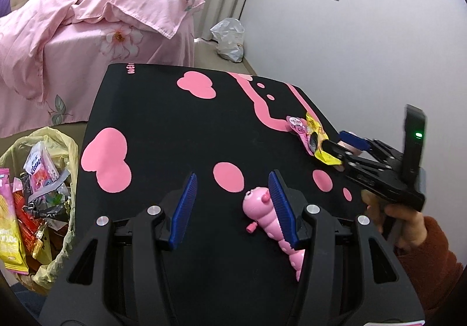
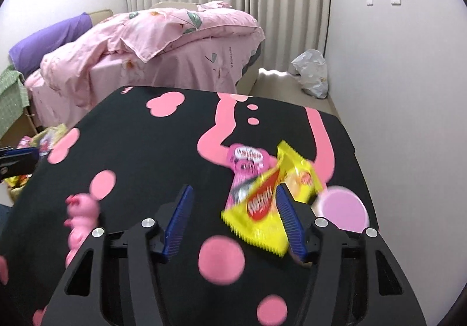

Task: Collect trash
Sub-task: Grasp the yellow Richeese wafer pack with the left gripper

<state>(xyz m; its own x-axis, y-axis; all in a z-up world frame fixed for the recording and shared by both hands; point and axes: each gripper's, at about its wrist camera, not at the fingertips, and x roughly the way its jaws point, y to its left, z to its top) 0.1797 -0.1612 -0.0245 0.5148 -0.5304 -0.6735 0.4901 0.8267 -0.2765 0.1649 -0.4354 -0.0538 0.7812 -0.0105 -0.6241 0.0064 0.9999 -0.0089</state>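
A yellow snack wrapper (image 2: 262, 209) and a pink wrapper (image 2: 245, 168) lie overlapping on the black table with pink spots (image 2: 163, 156). My right gripper (image 2: 233, 200) is open just above them; the yellow wrapper lies between its fingers, against the right finger (image 2: 289, 220). In the left wrist view the same wrappers (image 1: 313, 133) sit at the table's right edge by the right gripper (image 1: 340, 140). My left gripper (image 1: 233, 191) is open and empty over the table. A trash bag (image 1: 32, 203) full of wrappers stands left of the table.
A pink caterpillar toy (image 1: 262, 215) lies on the table by my left gripper's right finger; it also shows in the right wrist view (image 2: 78, 218). A bed with pink bedding (image 1: 87, 22) stands behind. A white plastic bag (image 1: 229, 39) sits on the floor by the wall.
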